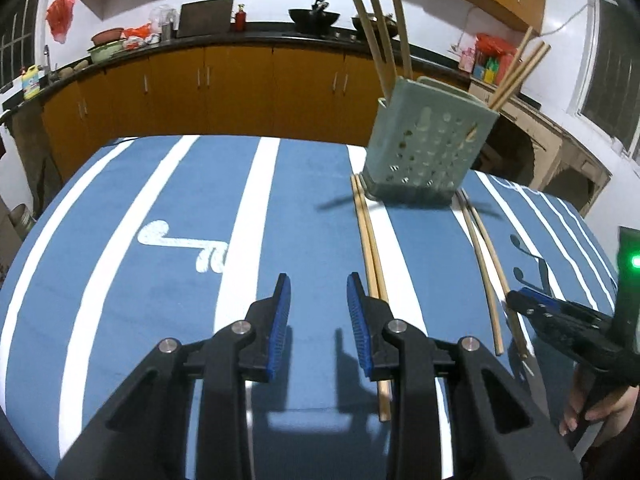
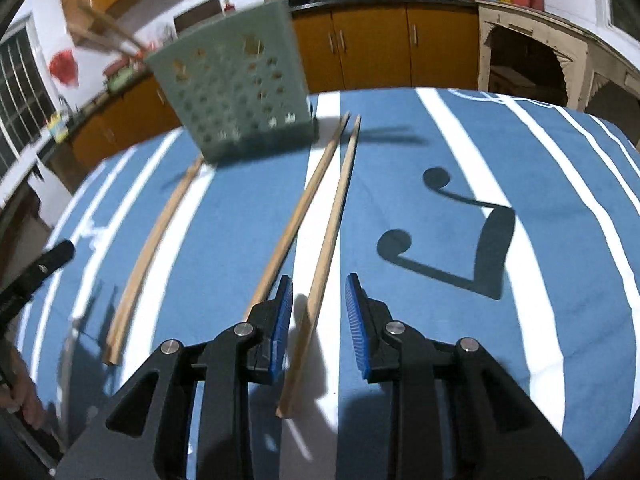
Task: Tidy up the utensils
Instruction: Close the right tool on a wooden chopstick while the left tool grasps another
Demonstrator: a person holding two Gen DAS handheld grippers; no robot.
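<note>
Chopsticks lie on the bench in two pairs, four loose sticks in all, on the blue-and-white striped cloth [image 1: 120, 216].

Left pair [image 1: 370, 248]: long axis runs from the near edge toward the far edge, far tips touching the holder's foot. It lies just right of the left gripper [image 1: 319, 296], passing under the right finger, not between the two. Fingers stand apart with only cloth between them; nothing gripped.

Right pair [image 2: 316, 216]: same near-to-far run, sticks slightly splayed at the near ends, far tips pointing at the holder. One stick's near end lies between the fingers of the right gripper [image 2: 319, 300]; the other passes under the left finger. Fingers stand apart; no pad touches wood, nothing gripped.

Holder [image 1: 428, 148]: one, pale green, perforated, upright near the far edge, between the two pairs. It contains more chopsticks: three tall curved ones and a leaning bundle, count of the bundle unclear.
</note>
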